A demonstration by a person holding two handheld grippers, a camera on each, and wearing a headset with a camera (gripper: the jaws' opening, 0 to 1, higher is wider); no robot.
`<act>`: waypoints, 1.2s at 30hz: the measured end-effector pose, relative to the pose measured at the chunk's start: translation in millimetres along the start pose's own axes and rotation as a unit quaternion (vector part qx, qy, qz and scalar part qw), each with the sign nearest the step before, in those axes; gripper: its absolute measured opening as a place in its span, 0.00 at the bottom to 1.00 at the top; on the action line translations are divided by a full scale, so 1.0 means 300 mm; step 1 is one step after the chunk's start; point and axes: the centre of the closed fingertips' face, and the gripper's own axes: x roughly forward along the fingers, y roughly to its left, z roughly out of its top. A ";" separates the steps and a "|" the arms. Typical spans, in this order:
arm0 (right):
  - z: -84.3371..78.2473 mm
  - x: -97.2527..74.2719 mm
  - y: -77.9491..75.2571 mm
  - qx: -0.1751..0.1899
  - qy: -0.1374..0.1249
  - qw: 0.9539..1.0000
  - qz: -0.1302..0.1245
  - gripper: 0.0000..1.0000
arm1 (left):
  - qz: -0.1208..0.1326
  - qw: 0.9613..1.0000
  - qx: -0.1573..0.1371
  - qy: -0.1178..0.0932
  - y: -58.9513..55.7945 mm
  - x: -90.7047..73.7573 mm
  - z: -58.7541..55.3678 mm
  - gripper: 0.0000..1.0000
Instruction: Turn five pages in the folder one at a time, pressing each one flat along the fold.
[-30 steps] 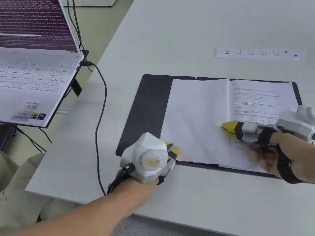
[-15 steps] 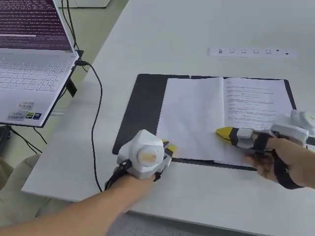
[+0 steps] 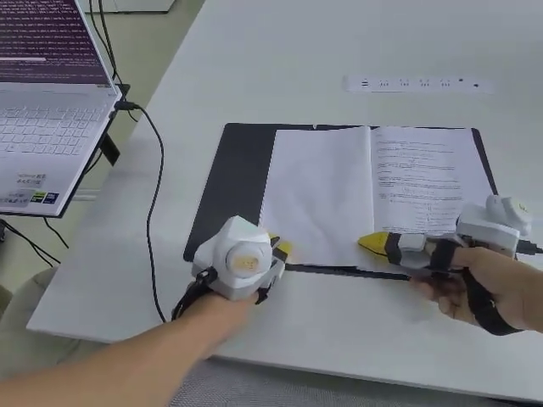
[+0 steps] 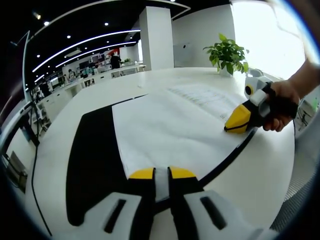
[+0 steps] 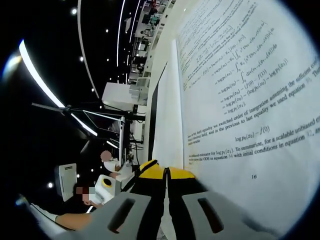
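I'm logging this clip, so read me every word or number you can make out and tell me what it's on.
"16": foot of the printed page, right gripper view.
"To summarize, for a scalable": same page, last paragraph.
"switched order of integration assuming the sufficient": same page, higher up.
Laptop screen: text lines too small to read.
Laptop stickers: too blurred.
Power strip: marks too small.

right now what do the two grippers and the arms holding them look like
Both have white bodies and yellow-tipped fingers. The left gripper has a black strap at the wrist; behind the right gripper, black straps cross the right hand. Forearms are bare.
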 end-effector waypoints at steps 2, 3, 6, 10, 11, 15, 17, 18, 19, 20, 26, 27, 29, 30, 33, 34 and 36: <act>-0.009 -0.004 -0.001 0.001 0.002 1.000 0.002 0.00 | 0.001 1.000 0.000 0.000 0.000 -0.001 0.000 0.08; -0.018 -0.007 0.000 0.002 0.005 1.000 0.002 0.00 | 0.001 1.000 0.000 0.000 0.000 -0.001 0.001 0.08; -0.058 -0.014 -0.002 0.004 0.024 1.000 0.002 0.00 | 0.001 1.000 0.001 0.000 0.000 -0.002 0.002 0.08; -0.117 -0.023 0.008 -0.001 0.042 0.999 0.008 0.00 | 0.002 1.000 0.002 0.000 -0.001 -0.005 0.003 0.08; -0.127 -0.025 0.012 -0.001 0.044 0.999 0.010 0.00 | 0.002 1.000 0.001 0.000 -0.001 -0.005 0.004 0.08; -0.166 -0.030 -0.006 -0.008 0.066 0.998 0.003 0.00 | 0.003 1.000 0.002 0.001 -0.001 -0.008 0.004 0.08; -0.180 -0.035 -0.009 -0.004 0.068 0.998 0.006 0.00 | 0.003 1.000 0.001 0.001 -0.001 -0.008 0.004 0.08; -0.184 -0.039 -0.004 -0.002 0.066 0.998 0.012 0.00 | 0.004 1.000 0.001 0.002 -0.001 -0.009 0.004 0.08; -0.188 -0.042 -0.002 -0.001 0.066 0.998 0.013 0.00 | 0.004 1.000 0.002 0.002 -0.002 -0.009 0.004 0.08; -0.193 -0.045 0.002 -0.003 0.066 0.998 0.015 0.00 | 0.004 1.000 0.001 0.002 -0.002 -0.010 0.004 0.08; -0.210 -0.066 0.050 -0.017 0.062 0.997 0.031 0.00 | 0.006 1.000 0.000 0.008 -0.002 -0.010 0.007 0.08; -0.209 -0.074 0.061 -0.026 0.058 0.997 0.032 0.00 | 0.007 1.000 -0.001 0.010 -0.002 -0.011 0.009 0.08; -0.212 -0.092 0.096 -0.040 0.049 0.997 0.035 0.00 | 0.009 1.000 0.000 0.018 -0.003 -0.011 0.012 0.08; -0.204 -0.102 0.103 -0.048 0.043 0.997 0.033 0.00 | 0.010 1.000 0.002 0.026 -0.004 -0.014 0.012 0.08; -0.172 -0.149 0.136 -0.086 0.006 0.996 0.018 0.00 | 0.013 0.999 -0.007 0.035 -0.002 -0.031 0.024 0.10; -0.154 -0.165 0.141 -0.091 -0.008 0.996 0.014 0.02 | 0.014 0.999 -0.013 0.035 -0.001 -0.044 0.032 0.11; -0.113 -0.213 0.157 -0.113 -0.041 0.993 -0.002 0.06 | 0.011 0.999 -0.024 0.025 -0.001 -0.070 0.053 0.14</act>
